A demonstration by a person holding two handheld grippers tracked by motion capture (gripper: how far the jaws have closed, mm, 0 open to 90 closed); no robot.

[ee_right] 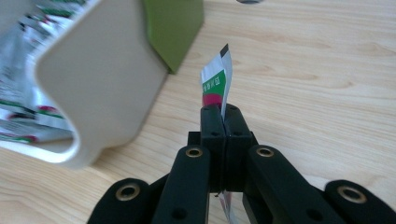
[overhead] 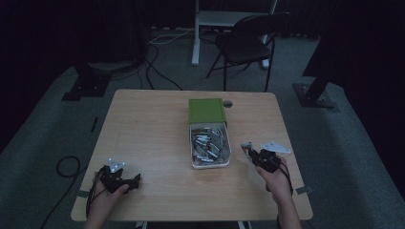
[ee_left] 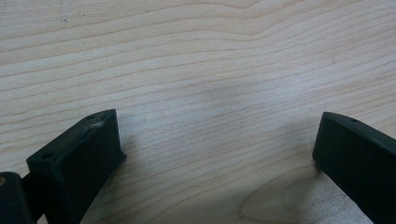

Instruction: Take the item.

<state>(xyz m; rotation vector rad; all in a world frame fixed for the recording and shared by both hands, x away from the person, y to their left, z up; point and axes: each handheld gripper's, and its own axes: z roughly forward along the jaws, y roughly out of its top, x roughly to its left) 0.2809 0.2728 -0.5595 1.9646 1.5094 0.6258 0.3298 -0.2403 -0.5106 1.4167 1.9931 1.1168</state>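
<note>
At the lower right of the high view, the right tool point(overhead: 252, 153) is pinching a small green-and-white sachet point(ee_right: 215, 84) just beside the white box point(overhead: 210, 164) at centre. The left tool point(overhead: 125, 182) is resting wide open on the worktop point(overhead: 148, 129), lower left.

Right gripper point(ee_right: 224, 114): jaws pressed together, pinching a thin sachet point(ee_right: 215, 84) edge-on. Sachet stands upright above the jaw tips; white with green band, red patch below it, dark top corner; a sliver of it shows again beneath the jaws. To the left, a white box point(ee_right: 100, 93) with rounded corners, holding more sachets point(ee_right: 18, 79) of the same print, blurred. Behind the box, a green lid point(ee_right: 173, 28). All sit on a pale wooden table point(ee_right: 317, 84).
</note>
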